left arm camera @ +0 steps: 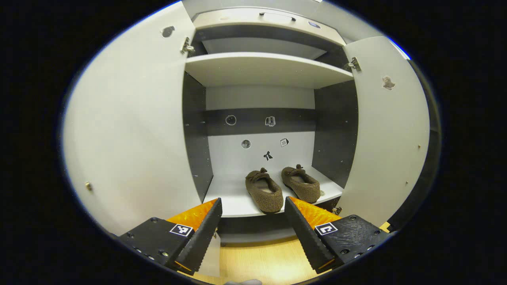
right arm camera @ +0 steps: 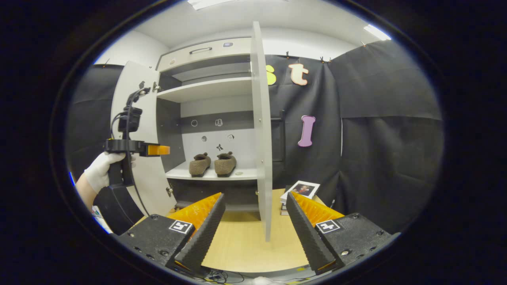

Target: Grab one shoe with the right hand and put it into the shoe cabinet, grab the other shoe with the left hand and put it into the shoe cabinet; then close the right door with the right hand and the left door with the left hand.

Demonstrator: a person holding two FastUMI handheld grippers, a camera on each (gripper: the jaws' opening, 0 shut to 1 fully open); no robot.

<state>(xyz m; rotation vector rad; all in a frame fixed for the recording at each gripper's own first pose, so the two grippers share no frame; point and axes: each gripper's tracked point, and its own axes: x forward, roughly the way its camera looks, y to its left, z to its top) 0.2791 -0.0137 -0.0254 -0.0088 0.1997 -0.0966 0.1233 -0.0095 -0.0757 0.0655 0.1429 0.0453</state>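
Shoes are both already in the cabinet, so what remains, as I judge it, is the two doors. Nearest in the left gripper view, the left gripper (left arm camera: 252,221) hangs with its fingers spread wide and nothing between them, squared up to the open cabinet. It holds back from the shelf, over the wooden floor (left arm camera: 261,259), probably because its shoe is set down and it now needs room to swing out to the left door (left arm camera: 130,130). The right gripper (right arm camera: 255,219) is likewise wide and empty. It faces the free edge of the right door (right arm camera: 262,130), which stands edge-on straight ahead of it, a sensible spot for pushing that door shut first.

Beyond the grippers, the two brown slippers sit side by side on the lower shelf (left arm camera: 233,202), toward its right half. The left slipper (left arm camera: 263,190) has its heel at the shelf's front lip and its bowed toe toward the back panel, its long axis running front to back and leaning slightly left at the toe. The right slipper (left arm camera: 301,183) lies near parallel, just beside it and set a little deeper. Neither seems to overhang much, so the doors should clear them.

Farther off, in the right gripper view, a gloved hand (right arm camera: 103,168) holds the left gripper up near the left door.
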